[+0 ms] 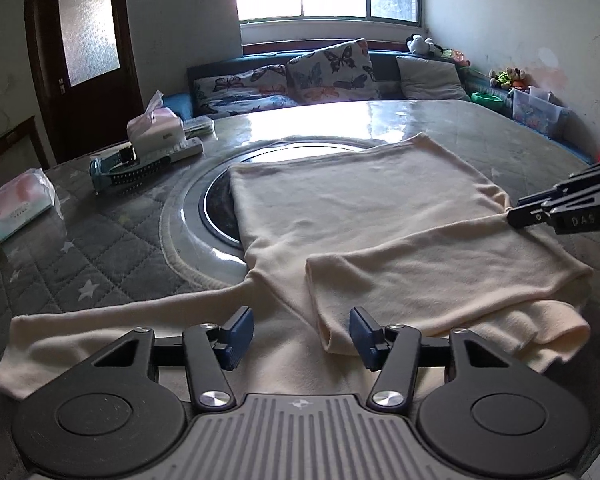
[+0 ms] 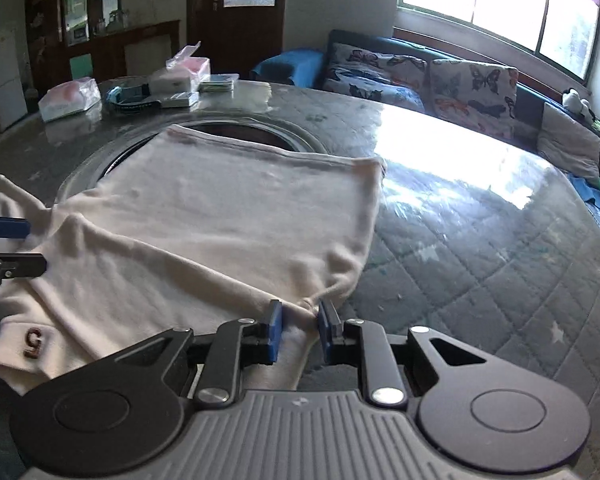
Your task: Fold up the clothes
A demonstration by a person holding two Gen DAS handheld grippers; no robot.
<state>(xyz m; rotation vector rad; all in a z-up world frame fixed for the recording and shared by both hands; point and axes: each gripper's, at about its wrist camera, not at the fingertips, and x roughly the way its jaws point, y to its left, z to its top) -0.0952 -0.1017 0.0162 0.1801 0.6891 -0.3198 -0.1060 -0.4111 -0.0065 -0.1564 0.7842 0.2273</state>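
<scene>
A cream long-sleeved top lies flat on the quilted table, its hem toward the window. One sleeve is folded across the body; the other sleeve stretches out to the left. My left gripper is open just above the top's near edge, by the folded sleeve's cuff. My right gripper has its jaws partly closed around a bunched edge of the top at its right side, seen from the left wrist view. A brown "G" marks the cloth.
The round table has a grey star quilt under a glossy cover and a ringed centre. Tissue packs, a tissue box and a comb-like item sit at the far left. A sofa with butterfly cushions stands behind.
</scene>
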